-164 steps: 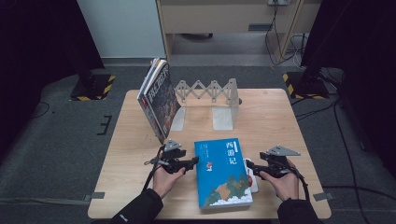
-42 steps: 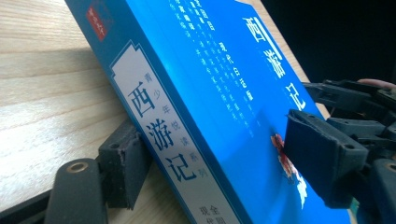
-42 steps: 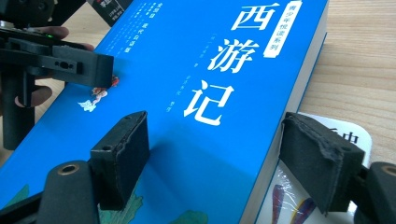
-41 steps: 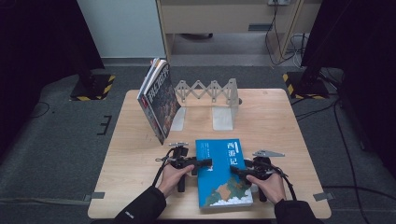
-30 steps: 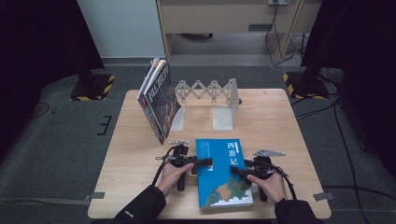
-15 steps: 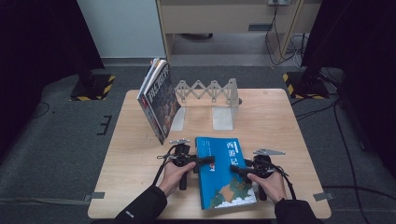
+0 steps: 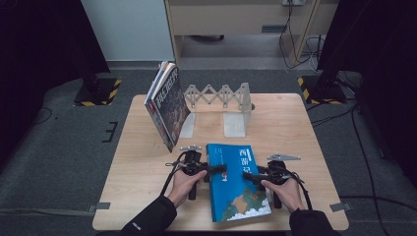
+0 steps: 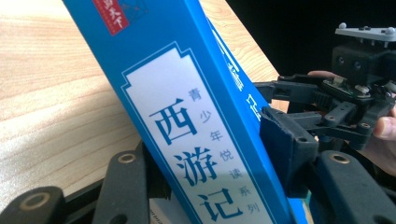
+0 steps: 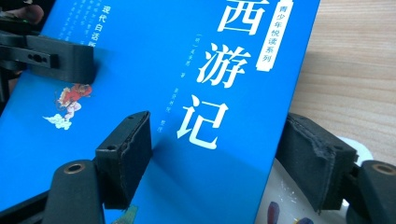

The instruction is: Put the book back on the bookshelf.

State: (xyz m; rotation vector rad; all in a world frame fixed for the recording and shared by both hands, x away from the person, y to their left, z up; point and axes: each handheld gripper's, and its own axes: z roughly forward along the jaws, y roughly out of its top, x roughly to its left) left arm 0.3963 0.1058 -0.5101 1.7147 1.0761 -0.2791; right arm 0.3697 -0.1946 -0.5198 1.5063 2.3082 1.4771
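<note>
Lifting is underway: left claw point(image 7: 220, 168), jaws just closing, grips the blue book point(image 7: 236, 183) spine; right claw point(image 7: 247, 175) grasps its opposite edge. Next, stand it upright toward the bookend rack point(image 7: 220, 100).

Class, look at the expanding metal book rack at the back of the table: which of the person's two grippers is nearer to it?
Left, narrowly. The left gripper sits at the blue book's spine side, below the rack's left part; the right gripper is lower, right of it.
</note>
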